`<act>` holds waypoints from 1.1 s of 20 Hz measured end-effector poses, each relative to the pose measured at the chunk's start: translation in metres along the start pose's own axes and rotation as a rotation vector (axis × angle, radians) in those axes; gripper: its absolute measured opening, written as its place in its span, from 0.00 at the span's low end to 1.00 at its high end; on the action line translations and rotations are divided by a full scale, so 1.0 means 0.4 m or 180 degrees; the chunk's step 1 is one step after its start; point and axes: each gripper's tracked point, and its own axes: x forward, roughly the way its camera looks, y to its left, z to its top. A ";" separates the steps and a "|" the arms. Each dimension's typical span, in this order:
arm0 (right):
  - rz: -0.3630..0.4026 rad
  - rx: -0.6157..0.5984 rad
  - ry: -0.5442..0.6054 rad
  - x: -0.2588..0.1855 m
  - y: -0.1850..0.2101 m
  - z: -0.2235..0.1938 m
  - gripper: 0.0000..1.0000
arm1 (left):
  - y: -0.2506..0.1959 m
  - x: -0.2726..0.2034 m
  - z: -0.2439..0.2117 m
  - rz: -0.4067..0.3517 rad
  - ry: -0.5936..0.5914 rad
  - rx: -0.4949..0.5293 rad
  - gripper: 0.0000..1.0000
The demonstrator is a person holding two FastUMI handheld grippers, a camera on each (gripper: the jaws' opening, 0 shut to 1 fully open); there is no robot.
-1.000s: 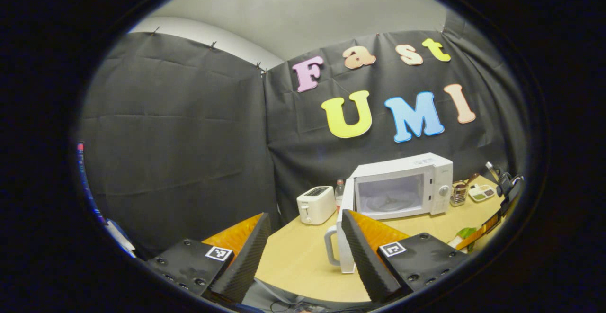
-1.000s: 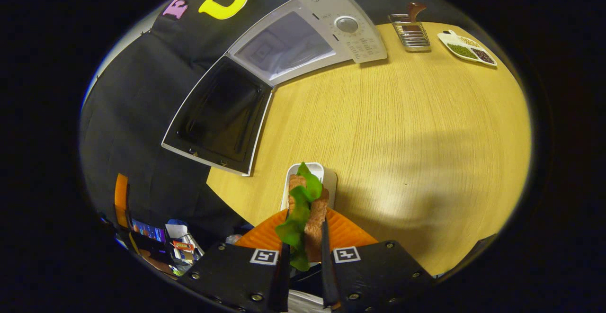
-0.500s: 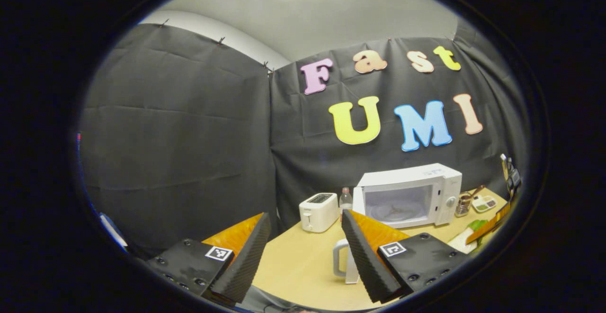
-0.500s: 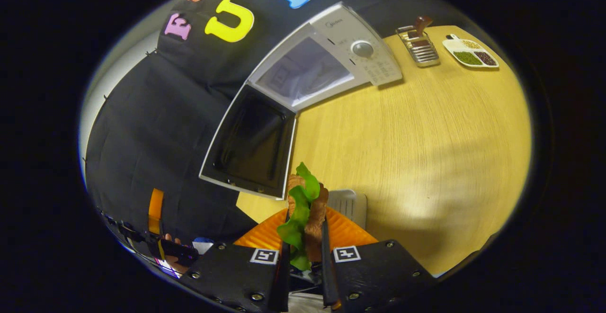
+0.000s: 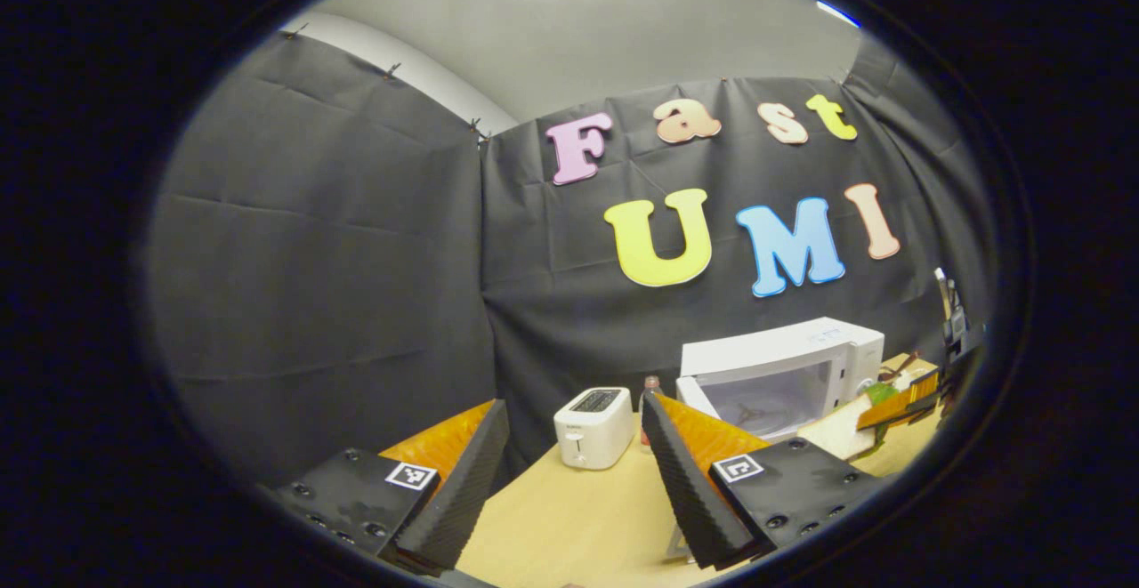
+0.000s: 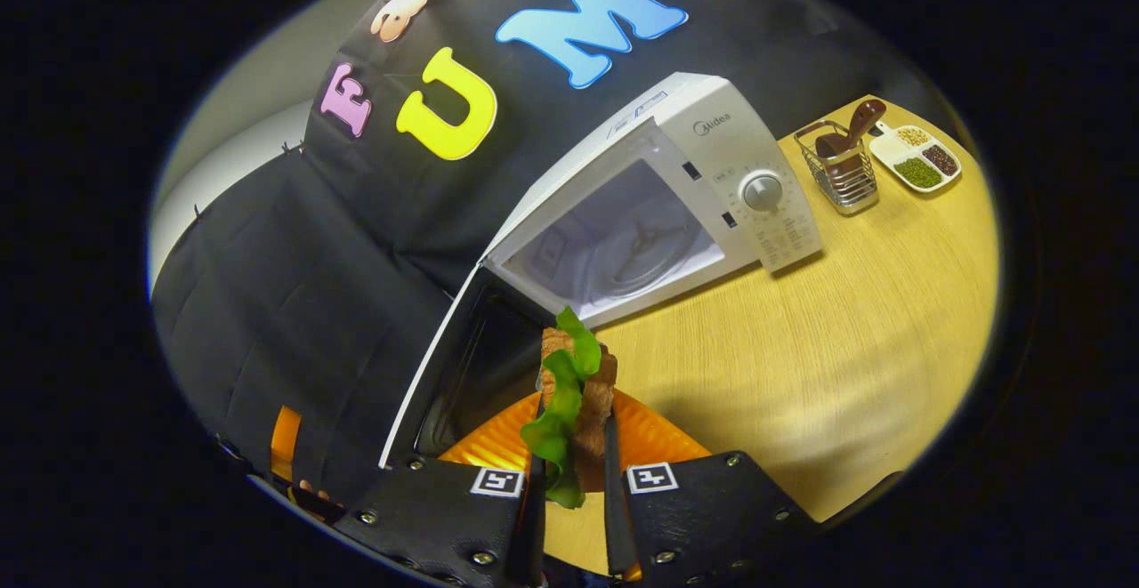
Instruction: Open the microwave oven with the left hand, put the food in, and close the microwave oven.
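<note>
In the right gripper view, my right gripper (image 6: 574, 417) is shut on a sandwich (image 6: 569, 370) of brown bread and green lettuce. It hangs above the table, just in front of the white microwave (image 6: 712, 148). The microwave's door (image 6: 476, 366) is swung wide open to the left, and the glass turntable (image 6: 636, 250) lies bare in the cavity. In the left gripper view, my left gripper (image 5: 573, 403) is open with nothing between its fingers. It is well back from the microwave (image 5: 783, 370). The sandwich (image 5: 881, 392) also appears there at the far right, by the microwave's front.
A white toaster (image 5: 594, 426) and a small bottle (image 5: 650, 385) stand left of the microwave. A wire basket (image 6: 841, 174) with a brown utensil and a white divided dish (image 6: 925, 157) sit to its right. The wooden table (image 6: 845, 348) spreads to the right.
My right gripper has lifted the sandwich off its white tray and carried it toward the open microwave; the tray has dropped out of view. My left gripper has drawn back from the door.
</note>
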 end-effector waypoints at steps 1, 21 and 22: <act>-0.0033 0.0015 -0.0081 0.030 0.005 0.012 0.28 | 0.019 0.025 0.007 -0.0002 -0.0039 -0.0006 0.93; -0.0671 0.0260 -0.1450 0.533 -0.096 0.249 0.28 | 0.332 0.158 -0.097 0.0246 0.0199 0.0020 1.00; -0.0721 0.0211 -0.1483 0.550 -0.107 0.258 0.28 | 0.342 0.157 -0.096 0.0267 0.0199 0.0054 1.00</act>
